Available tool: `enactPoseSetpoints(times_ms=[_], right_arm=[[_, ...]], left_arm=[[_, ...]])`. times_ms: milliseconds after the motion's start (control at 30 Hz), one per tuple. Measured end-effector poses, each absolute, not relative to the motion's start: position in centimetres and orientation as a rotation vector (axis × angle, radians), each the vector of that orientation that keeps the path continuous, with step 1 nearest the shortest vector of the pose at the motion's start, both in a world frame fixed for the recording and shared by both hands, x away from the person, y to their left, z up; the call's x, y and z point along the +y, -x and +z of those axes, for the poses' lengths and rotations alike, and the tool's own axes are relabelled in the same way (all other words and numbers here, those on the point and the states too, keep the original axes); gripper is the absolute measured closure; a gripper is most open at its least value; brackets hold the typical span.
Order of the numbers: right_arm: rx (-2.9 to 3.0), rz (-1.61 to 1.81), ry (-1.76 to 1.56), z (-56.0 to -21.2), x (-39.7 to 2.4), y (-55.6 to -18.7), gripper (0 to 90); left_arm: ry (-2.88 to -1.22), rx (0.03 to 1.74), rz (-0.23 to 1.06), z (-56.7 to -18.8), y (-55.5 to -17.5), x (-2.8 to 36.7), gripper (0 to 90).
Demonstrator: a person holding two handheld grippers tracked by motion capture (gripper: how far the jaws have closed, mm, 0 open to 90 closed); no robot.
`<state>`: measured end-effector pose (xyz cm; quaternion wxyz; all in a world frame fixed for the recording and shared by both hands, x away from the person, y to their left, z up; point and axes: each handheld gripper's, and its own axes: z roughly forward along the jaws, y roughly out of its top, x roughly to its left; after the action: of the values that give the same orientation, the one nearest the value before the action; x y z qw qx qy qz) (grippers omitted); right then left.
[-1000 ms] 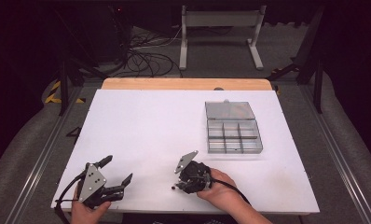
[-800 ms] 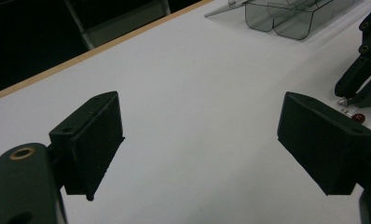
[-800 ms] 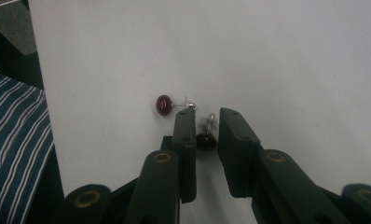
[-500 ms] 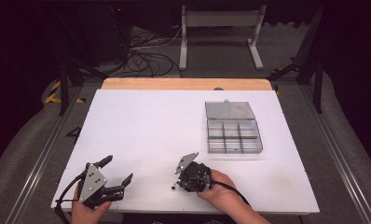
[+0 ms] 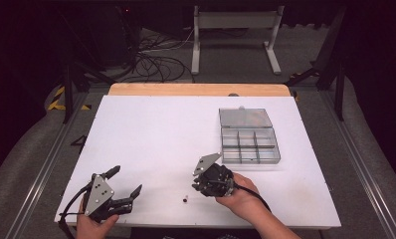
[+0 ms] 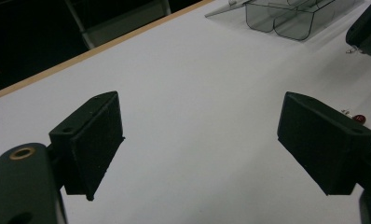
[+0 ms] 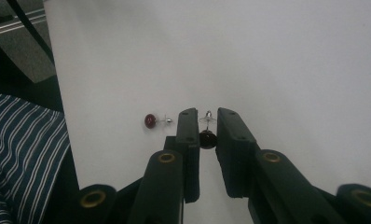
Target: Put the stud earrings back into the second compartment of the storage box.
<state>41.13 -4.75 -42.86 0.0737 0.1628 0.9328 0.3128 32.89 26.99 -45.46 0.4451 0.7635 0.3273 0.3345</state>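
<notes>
Red ear studs: two; one (image 7: pixel 207 135) pinched in right gripper (image 7: pixel 207 122), other (image 7: pixel 150 121) on table (image 7: pixel 267 56); left gripper (image 6: pixel 200 135) open.

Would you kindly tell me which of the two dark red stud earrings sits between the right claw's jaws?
The earring with its post pointing away from the camera is clamped in the right claw. The other earring lies on the table, just outside the jaws.
</notes>
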Motion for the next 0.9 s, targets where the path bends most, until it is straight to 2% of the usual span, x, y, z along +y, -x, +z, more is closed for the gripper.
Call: enactPoseSetpoints(times_ms=[900], right_arm=[[2.677,0.995,-0.635,-38.9,-8.6,-44.0,79.7]], left_arm=[[-1.894,0.811,0.831,-45.5,-32.9,27.0,14.7]])
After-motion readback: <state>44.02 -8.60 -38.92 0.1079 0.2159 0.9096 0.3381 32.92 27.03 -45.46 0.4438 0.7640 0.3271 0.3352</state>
